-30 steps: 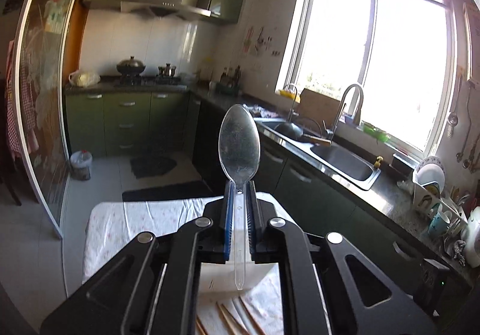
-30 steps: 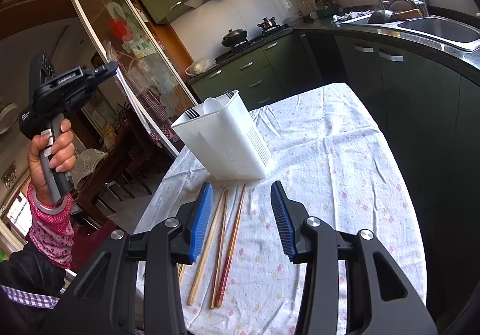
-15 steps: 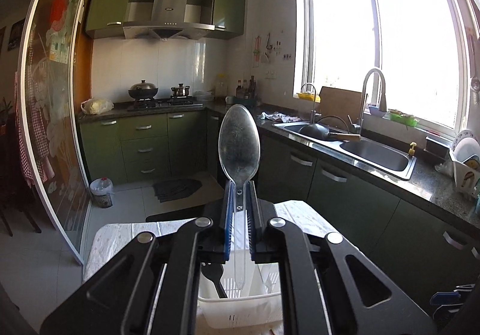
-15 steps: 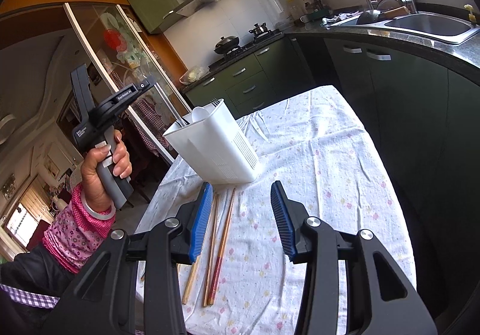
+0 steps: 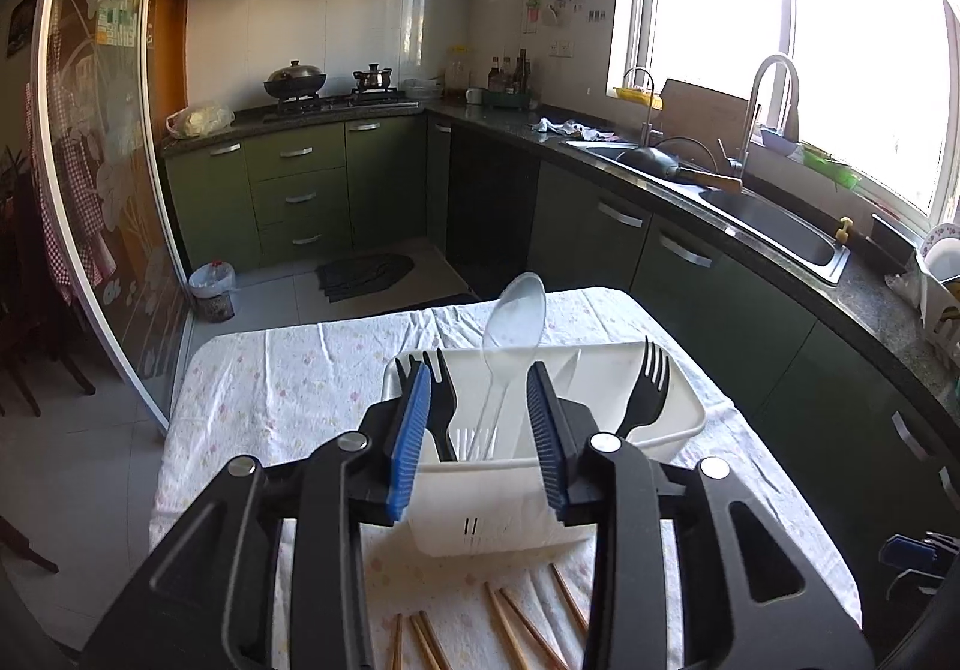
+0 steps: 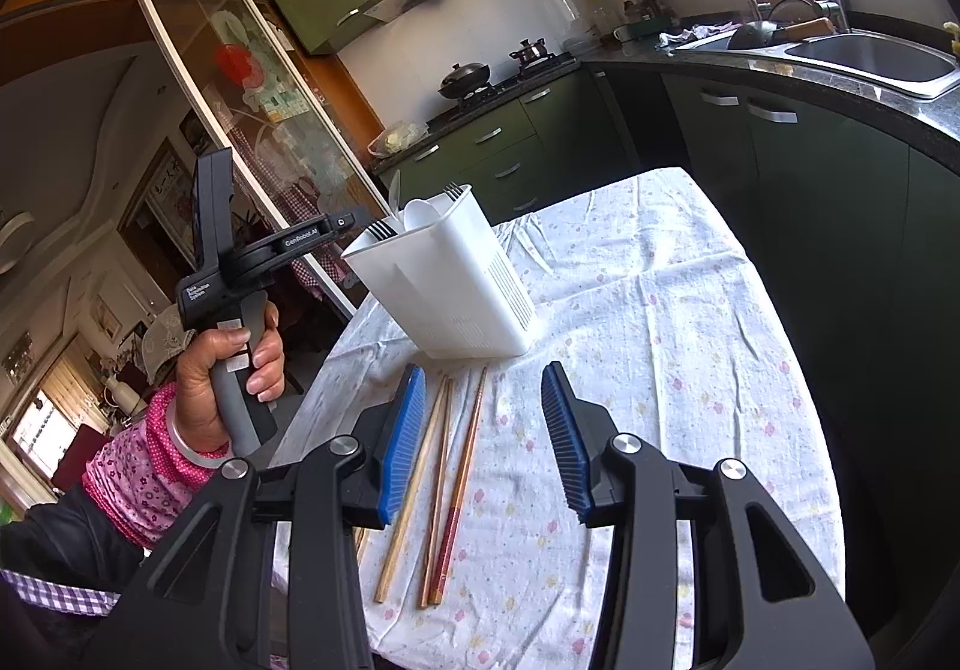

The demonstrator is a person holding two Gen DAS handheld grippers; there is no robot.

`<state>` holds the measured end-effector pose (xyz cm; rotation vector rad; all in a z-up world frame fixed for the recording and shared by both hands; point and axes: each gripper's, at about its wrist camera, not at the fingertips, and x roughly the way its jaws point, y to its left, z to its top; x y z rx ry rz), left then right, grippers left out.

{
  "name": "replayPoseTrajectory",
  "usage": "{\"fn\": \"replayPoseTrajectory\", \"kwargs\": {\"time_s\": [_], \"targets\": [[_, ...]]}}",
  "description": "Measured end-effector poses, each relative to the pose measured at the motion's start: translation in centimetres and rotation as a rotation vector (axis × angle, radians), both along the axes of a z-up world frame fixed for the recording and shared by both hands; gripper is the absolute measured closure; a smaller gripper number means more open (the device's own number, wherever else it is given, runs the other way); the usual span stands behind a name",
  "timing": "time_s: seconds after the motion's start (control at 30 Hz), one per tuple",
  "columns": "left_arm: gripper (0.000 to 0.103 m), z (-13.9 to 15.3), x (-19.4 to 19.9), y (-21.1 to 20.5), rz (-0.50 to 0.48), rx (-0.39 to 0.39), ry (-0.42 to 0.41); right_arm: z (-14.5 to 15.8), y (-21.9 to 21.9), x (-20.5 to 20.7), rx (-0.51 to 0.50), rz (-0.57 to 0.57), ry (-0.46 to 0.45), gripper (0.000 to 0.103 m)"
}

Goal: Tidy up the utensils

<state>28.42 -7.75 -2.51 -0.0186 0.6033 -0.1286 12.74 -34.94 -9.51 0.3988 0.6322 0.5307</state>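
A clear plastic spoon (image 5: 515, 310) stands bowl-up in the white utensil holder (image 5: 678, 382), beside two black forks (image 5: 648, 388) and a white spoon (image 6: 420, 214). My left gripper (image 5: 478, 388) hangs just above the holder's near rim. Its jaws are opening, and the blue pads stand clear of the spoon's handle on both sides. Seen from the right wrist, a hand holds the left gripper (image 6: 342, 221) at the holder's (image 6: 456, 286) left rim. My right gripper (image 6: 481, 370) is open and holds nothing, low over several wooden chopsticks (image 6: 462, 466) on the cloth.
The table carries a white flowered cloth (image 6: 648, 322). More chopsticks (image 5: 516, 628) lie in front of the holder. Dark green cabinets and a sink counter (image 5: 774, 226) run along the right. A glass sliding door (image 5: 102, 190) stands at the left.
The left gripper came down over the holder and its jaws parted. The clear spoon, gripped before, now stands in the holder. The right gripper stayed put.
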Motion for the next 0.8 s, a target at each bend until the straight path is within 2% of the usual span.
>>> {"fn": "replayPoseTrajectory", "kwargs": {"time_s": [0.07, 0.17, 0.33, 0.4, 0.53, 0.63, 0.8], "targets": [[0.060, 0.5, -1.2, 0.9, -0.004, -0.027, 0.059, -0.2, 0.3, 0.1, -0.013, 0.006, 0.015, 0.061], [0.060, -0.4, -3.0, 2.4, -0.005, -0.026, 0.210, -0.9, 1.0, 0.7, -0.048, 0.012, 0.050, 0.061], [0.056, -5.5, -5.3, 4.4, 0.002, 0.045, 0.496, -2.5, 2.6, 2.2, -0.084, 0.050, 0.105, 0.056], [0.055, -7.6, -5.9, 5.0, 0.008, 0.063, 0.575, -2.7, 3.4, 2.5, -0.091, 0.071, 0.111, 0.056], [0.055, -11.1, -6.1, 4.9, 0.000, 0.137, 0.661, -2.9, 4.6, 2.4, -0.103, 0.096, 0.107, 0.056], [0.058, -12.8, -5.2, 4.8, -0.007, 0.152, 0.711, -3.0, 5.1, 2.2, -0.116, 0.100, 0.108, 0.055], [0.080, -14.7, -4.5, 4.9, -0.004, 0.156, 0.763, -3.1, 5.4, 2.2, -0.165, 0.102, 0.126, 0.052]]}}
